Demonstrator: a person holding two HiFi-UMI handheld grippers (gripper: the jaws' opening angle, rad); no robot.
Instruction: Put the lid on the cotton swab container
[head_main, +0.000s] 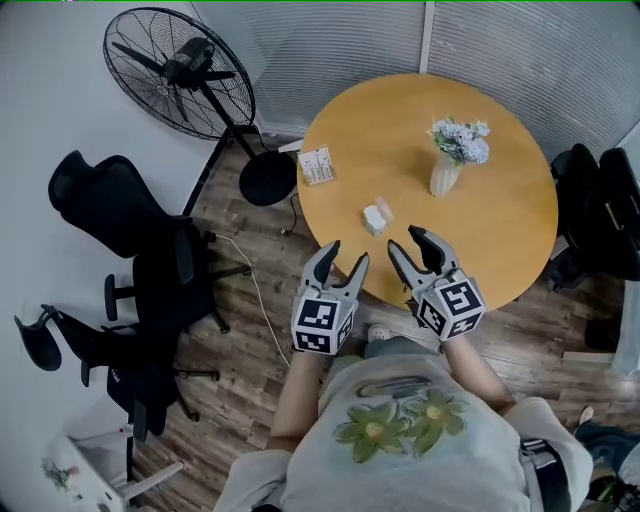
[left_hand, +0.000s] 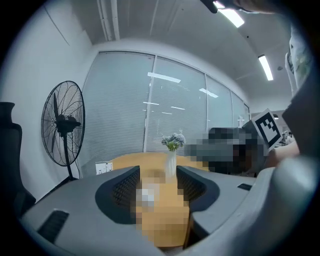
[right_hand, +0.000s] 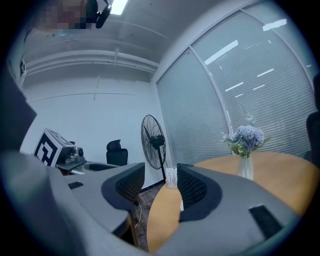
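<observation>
bare tabletop in front, cotton swab container midway — vase beyond, card left

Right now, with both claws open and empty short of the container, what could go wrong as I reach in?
The cotton swab container is small, with a pale piece, likely its lid, right beside it; the left claw or right claw reaching in could knock either away. The vase stands just beyond, on the right claw's side; overshooting might tip it.
</observation>
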